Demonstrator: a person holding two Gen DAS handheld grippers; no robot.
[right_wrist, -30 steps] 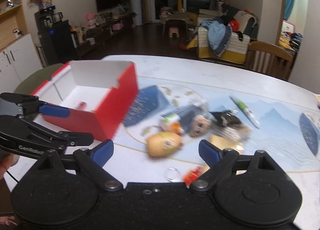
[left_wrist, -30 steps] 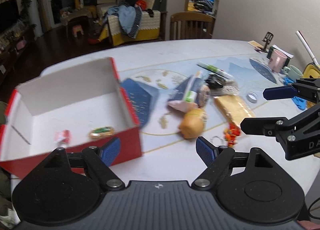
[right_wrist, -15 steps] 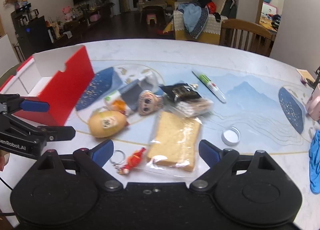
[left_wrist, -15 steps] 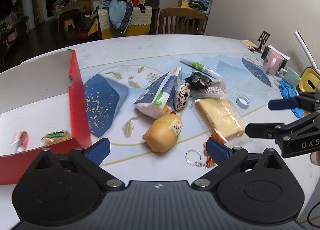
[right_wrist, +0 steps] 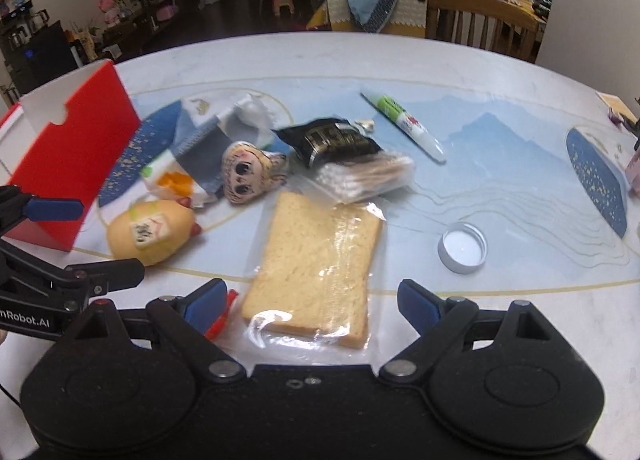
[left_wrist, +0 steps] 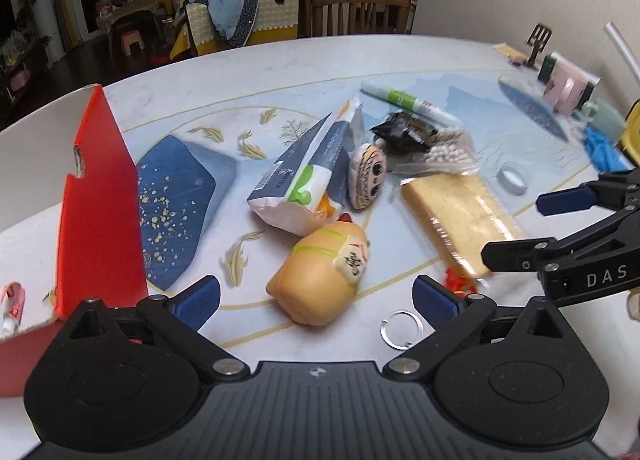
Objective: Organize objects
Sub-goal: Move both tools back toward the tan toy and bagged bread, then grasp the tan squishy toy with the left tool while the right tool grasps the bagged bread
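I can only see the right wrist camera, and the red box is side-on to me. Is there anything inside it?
Observer: Yes. The left wrist view shows a small pink and white wrapped piece lying on the floor of the red box.
Operator: And the red charm at the bottom of my view, is anything attached to it?
Observer: The join is hidden, but a silver key ring lies flat close beside it.
Operator: Anything past the bottle cap, further to my right?
Observer: A crumpled blue bundle lies there, next to a pale green cup.
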